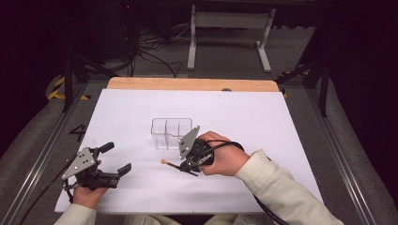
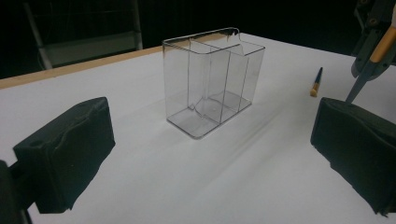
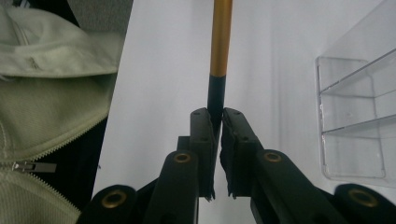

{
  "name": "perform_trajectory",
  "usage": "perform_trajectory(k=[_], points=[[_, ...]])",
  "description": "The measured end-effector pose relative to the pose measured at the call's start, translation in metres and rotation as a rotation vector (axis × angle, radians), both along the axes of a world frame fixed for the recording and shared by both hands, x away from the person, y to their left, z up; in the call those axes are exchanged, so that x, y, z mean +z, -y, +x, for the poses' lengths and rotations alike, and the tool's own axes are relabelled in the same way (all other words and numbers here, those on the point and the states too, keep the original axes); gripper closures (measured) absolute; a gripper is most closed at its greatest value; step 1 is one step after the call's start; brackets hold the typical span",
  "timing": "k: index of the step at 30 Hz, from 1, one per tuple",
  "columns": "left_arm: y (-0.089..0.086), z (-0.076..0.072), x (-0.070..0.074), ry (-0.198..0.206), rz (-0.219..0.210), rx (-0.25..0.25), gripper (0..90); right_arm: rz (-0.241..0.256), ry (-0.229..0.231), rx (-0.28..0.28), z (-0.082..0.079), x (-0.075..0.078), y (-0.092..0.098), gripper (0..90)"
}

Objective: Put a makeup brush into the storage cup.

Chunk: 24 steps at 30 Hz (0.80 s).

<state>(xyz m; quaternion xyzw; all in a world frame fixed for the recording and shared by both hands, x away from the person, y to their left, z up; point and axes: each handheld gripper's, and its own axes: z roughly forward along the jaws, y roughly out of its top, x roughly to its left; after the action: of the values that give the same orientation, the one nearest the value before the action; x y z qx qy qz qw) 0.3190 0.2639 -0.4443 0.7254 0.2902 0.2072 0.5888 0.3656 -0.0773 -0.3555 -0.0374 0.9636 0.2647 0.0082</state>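
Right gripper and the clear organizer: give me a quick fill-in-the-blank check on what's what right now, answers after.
1. The right gripper is shut on a ____ with a gold and black handle.
2. The left gripper has its jaws ____ and holds nothing.
3. The clear organizer stands ____ on the white table, with nothing in its compartments.
4. In the high view, the organizer is nearer the ____ gripper.

Missing words: brush; open; upright; right
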Motion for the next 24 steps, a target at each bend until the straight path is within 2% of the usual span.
perform_trajectory(k=[13,14,15,21,23,24], points=[[0.000,0.000,0.000,-0.001,0.003,-0.002,0.2,0.092,-0.012,-0.020,0.002,0.012,0.006,84.0],[0.000,0.000,0.000,-0.001,0.002,-0.002,0.2,0.126,-0.006,-0.026,0.002,0.014,0.008,84.0],[0.000,0.000,0.000,-0.001,0.002,-0.002,0.2,0.126,-0.006,-0.026,0.002,0.014,0.008,84.0],[0.000,0.000,0.000,-0.001,0.002,-0.003,0.2,0.209,0.001,-0.058,0.004,0.023,0.013,84.0],[0.000,0.000,0.000,-0.002,0.002,-0.003,0.2,0.218,0.001,-0.059,0.005,0.024,0.014,84.0],[0.000,0.000,0.000,-0.002,0.001,-0.003,0.2,0.243,0.004,-0.067,0.006,0.026,0.016,83.9]])
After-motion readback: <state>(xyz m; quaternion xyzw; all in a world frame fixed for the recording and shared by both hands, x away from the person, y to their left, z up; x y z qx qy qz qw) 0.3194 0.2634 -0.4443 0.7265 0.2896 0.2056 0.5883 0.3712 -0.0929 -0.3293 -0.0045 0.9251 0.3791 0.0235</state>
